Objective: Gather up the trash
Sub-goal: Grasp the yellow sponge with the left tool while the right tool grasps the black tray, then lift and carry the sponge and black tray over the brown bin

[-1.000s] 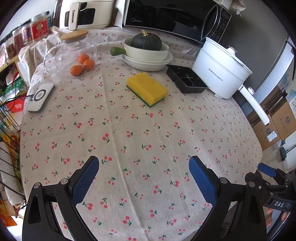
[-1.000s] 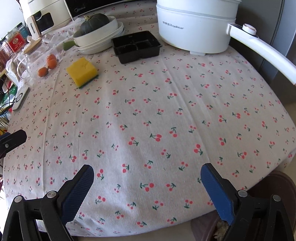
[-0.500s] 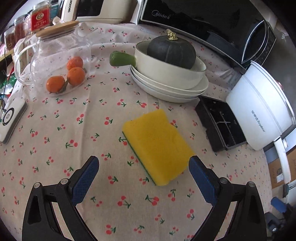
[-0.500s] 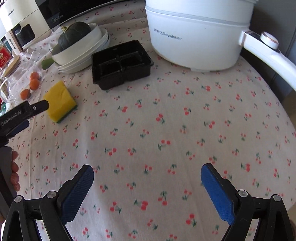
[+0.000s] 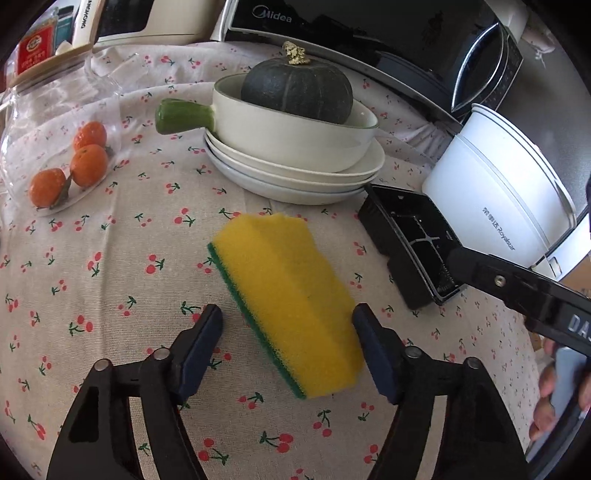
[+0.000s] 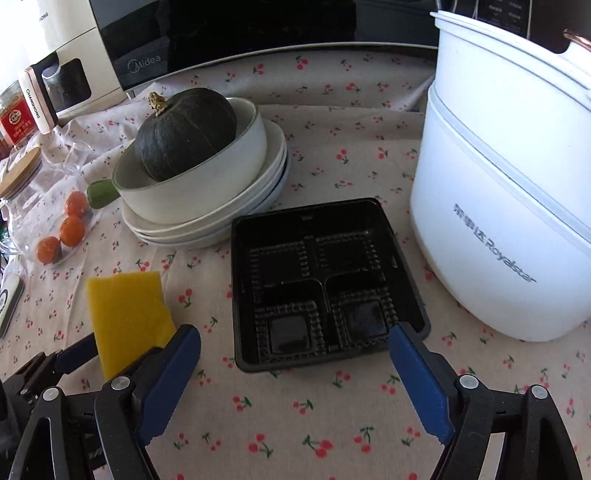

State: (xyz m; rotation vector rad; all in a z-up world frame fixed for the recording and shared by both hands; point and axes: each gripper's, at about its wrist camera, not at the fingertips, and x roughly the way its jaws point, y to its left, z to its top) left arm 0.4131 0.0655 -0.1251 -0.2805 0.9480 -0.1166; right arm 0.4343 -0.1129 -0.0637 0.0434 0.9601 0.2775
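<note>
A yellow sponge with a green underside [image 5: 291, 302] lies on the cherry-print tablecloth. My left gripper [image 5: 290, 341] is open, its blue pads on either side of the sponge's near end, the right pad very close to it. A black plastic divided tray [image 6: 325, 280] lies empty on the cloth. My right gripper [image 6: 295, 365] is open, its pads straddling the tray's near edge. The sponge [image 6: 129, 314] and a left finger also show in the right wrist view. The tray [image 5: 413, 243] and the right gripper's arm show in the left wrist view.
A dark green pumpkin [image 5: 297, 90] sits in a white handled bowl on stacked plates [image 5: 295, 177]. A white electric pot [image 6: 509, 206] stands right of the tray. A glass jar with oranges [image 5: 70, 166] is at left. A microwave [image 6: 258, 29] stands behind.
Both grippers moved forward across the table. The left one closed in around the sponge and narrowed its opening. The right one reached the black tray's near edge.
</note>
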